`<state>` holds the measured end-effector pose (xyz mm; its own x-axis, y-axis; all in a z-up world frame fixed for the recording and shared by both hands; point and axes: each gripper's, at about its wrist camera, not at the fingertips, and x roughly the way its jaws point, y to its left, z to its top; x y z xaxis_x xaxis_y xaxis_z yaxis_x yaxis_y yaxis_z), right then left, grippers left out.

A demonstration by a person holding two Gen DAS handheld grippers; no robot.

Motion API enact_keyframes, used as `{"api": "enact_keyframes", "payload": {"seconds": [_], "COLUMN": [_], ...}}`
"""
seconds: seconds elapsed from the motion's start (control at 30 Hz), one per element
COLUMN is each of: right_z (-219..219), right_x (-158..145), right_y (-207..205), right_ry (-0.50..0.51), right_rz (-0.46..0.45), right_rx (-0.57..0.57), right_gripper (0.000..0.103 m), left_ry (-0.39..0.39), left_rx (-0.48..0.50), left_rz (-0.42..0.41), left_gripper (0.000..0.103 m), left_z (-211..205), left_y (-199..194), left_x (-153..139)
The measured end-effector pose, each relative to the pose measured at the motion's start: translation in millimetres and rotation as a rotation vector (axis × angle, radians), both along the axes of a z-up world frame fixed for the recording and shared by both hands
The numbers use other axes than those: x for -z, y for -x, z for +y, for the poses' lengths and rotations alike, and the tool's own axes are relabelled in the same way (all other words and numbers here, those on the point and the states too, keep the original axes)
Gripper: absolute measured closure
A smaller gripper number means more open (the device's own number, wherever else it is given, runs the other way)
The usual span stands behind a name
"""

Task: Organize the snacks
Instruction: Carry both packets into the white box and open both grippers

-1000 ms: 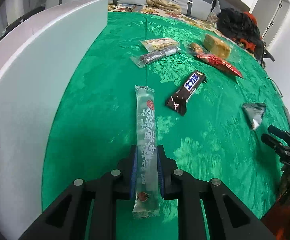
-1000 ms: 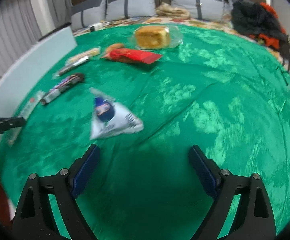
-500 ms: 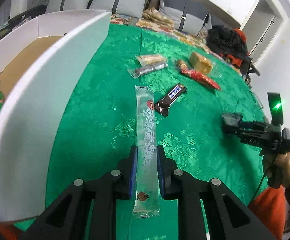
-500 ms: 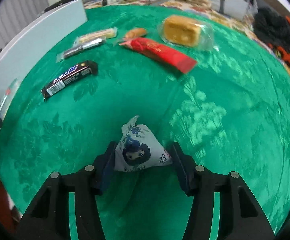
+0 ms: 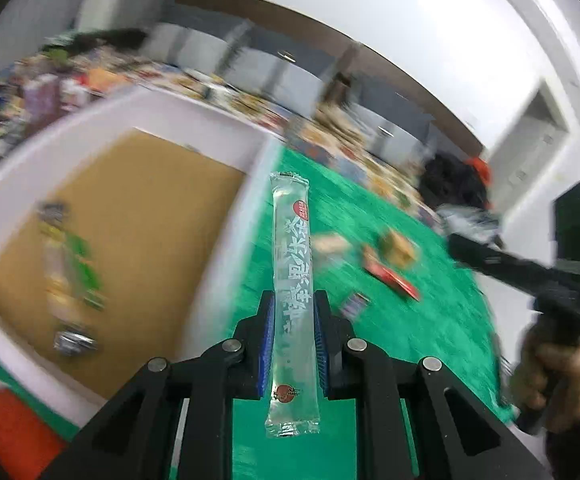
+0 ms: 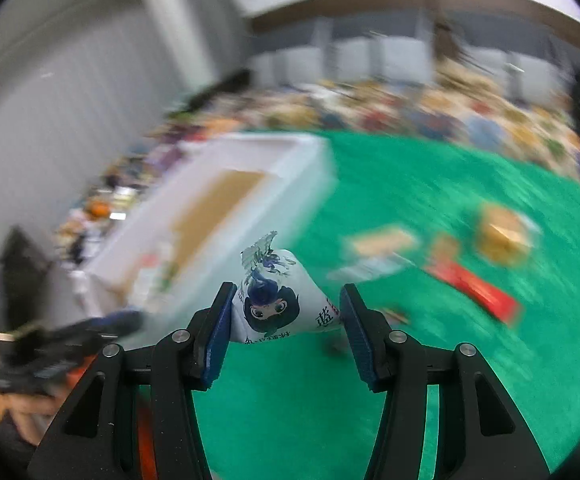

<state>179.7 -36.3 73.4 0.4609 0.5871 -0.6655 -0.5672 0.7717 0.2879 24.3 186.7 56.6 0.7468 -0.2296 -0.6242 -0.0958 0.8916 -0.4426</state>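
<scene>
Green patterned cloth (image 5: 441, 320) covers the table, and both views are smeared with motion blur; behind it stand grey cushioned seats and a white wall. At the table's left side sits a white box (image 5: 138, 108) with a brown cardboard floor; a few snack packets (image 5: 70, 264) lie inside it, too blurred to name.

From the left wrist view, the left gripper (image 5: 292, 344) is clamped on a long clear jelly stick (image 5: 293, 276) printed with white characters and a red spot near its far end; the blue pads (image 5: 266, 344) press its two long edges, the stick running straight ahead along the fingers, its far end over the box's near wall where that meets the cloth.

From the right wrist view, the right gripper (image 6: 286, 332) holds a white pyramid-shaped packet (image 6: 280, 300) printed with a dark-haired cartoon face; its blue pads (image 6: 216, 336) bear on the packet's lower corners, the crimped tip pointing away, and the packet hangs clear of the cloth, seen against the box (image 6: 250, 184) wall.

On the cloth beyond lie a red wrapper (image 6: 477, 284), a yellow cake in clear wrap (image 6: 503, 232) just past it, a pale packet (image 6: 381, 242) and a dark chocolate bar (image 5: 354, 304); all well apart from both grippers.

A hand (image 5: 549, 372) grips the right gripper's handle at the left view's right edge.
</scene>
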Motion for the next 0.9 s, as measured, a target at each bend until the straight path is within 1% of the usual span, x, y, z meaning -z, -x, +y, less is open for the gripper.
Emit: {"api": "enact_keyframes", "payload": {"seconds": [0.03, 0.07, 0.1, 0.17, 0.2, 0.23, 0.27, 0.3, 0.33, 0.37, 0.4, 0.43, 0.47, 0.57, 0.63, 0.73, 0.77, 0.8, 0.83, 0.87, 0.9], "right_z": [25.2, 51.4, 77.6, 112.9, 127.5, 140.2, 149.9, 153.4, 152.2, 146.4, 139.1, 126.4, 114.8, 65.0, 27.9, -32.6, -54.6, -76.5, -93.2, -113.7, -129.8], "right_x": [-9.6, -16.7, -20.4, -20.0, -16.6, -9.4, -0.8, 5.0, 9.3, 12.4, 14.3, 18.1, 21.6, 41.4, 61.3, 102.8, 116.1, 127.7, 134.9, 142.9, 148.0], "right_y": [2.0, 3.8, 6.1, 6.5, 5.5, 2.9, 1.3, 0.8, 2.0, 4.5, 7.0, 7.6, 5.0, -2.9, -9.2, -16.5, -17.0, -16.2, -15.1, -13.3, -12.0], "right_ry": [-0.018, -0.029, -0.029, -0.02, -0.021, -0.022, -0.027, -0.036, -0.047, -0.059, -0.065, -0.059, -0.047, -0.001, 0.071, 0.223, 0.266, 0.299, 0.317, 0.332, 0.339], "right_rz": [-0.005, -0.011, -0.02, -0.03, -0.013, 0.025, 0.074, 0.103, 0.115, 0.113, 0.103, 0.085, 0.072, 0.05, 0.044, 0.06, 0.068, 0.076, 0.083, 0.094, 0.104], "right_rx": [-0.044, -0.087, -0.122, -0.151, -0.16, -0.168, -0.17, -0.166, -0.155, -0.145, -0.138, -0.119, -0.096, 0.003, 0.083, 0.221, 0.266, 0.308, 0.338, 0.373, 0.4], "right_gripper": [0.048, 0.048, 0.047, 0.045, 0.042, 0.034, 0.032, 0.032, 0.032, 0.032, 0.032, 0.03, 0.029, 0.029, 0.029, 0.029, 0.029, 0.029, 0.029, 0.029, 0.029], "left_ry": [-0.028, -0.044, -0.062, -0.131, -0.167, -0.195, -0.209, -0.223, -0.234, -0.242, -0.242, -0.238, -0.228, -0.184, -0.162, -0.145, -0.147, -0.159, -0.175, -0.189, -0.214], "left_rx": [-0.05, -0.079, -0.109, -0.203, -0.246, -0.279, -0.296, -0.313, -0.328, -0.342, -0.361, -0.372, -0.373, -0.311, -0.233, -0.079, -0.04, 0.037, 0.094, 0.129, 0.186], "left_rz": [0.016, 0.034, 0.051, 0.096, 0.126, 0.154, 0.169, 0.183, 0.187, 0.181, 0.155, 0.135, 0.119, 0.113, 0.089, 0.045, 0.039, 0.034, 0.04, 0.048, 0.079], "left_gripper": [0.086, 0.086, 0.085, 0.084, 0.083, 0.078, 0.075, 0.066, 0.052, 0.043, 0.024, 0.014, 0.014, 0.014, 0.014, 0.014, 0.014, 0.013, 0.01, 0.008, 0.006], "left_z": [20.8, 35.6, 52.7, 87.6, 100.2, 111.8, 120.7, 128.0, 131.2, 131.7, 130.6, 125.7, 119.2, 95.8, 60.0, 0.5, -16.1, -44.9, -67.5, -82.2, -107.3], "left_y": [-0.7, -1.2, -1.9, -4.7, -5.7, -6.2, -3.6, -1.4, 1.7, 5.7, 12.6, 15.5, 17.1, 13.9, 10.6, 7.7, 5.4, 2.6, -1.1, -4.0, -9.9], "left_x": [-2.0, -1.4, -0.4, 5.6, 10.6, 15.7, 19.8, 23.8, 26.5, 26.5, 25.8, 26.3, 27.1, 27.4, 24.5, 16.9, 14.2, 15.9, 19.0, 22.2, 35.0]}}
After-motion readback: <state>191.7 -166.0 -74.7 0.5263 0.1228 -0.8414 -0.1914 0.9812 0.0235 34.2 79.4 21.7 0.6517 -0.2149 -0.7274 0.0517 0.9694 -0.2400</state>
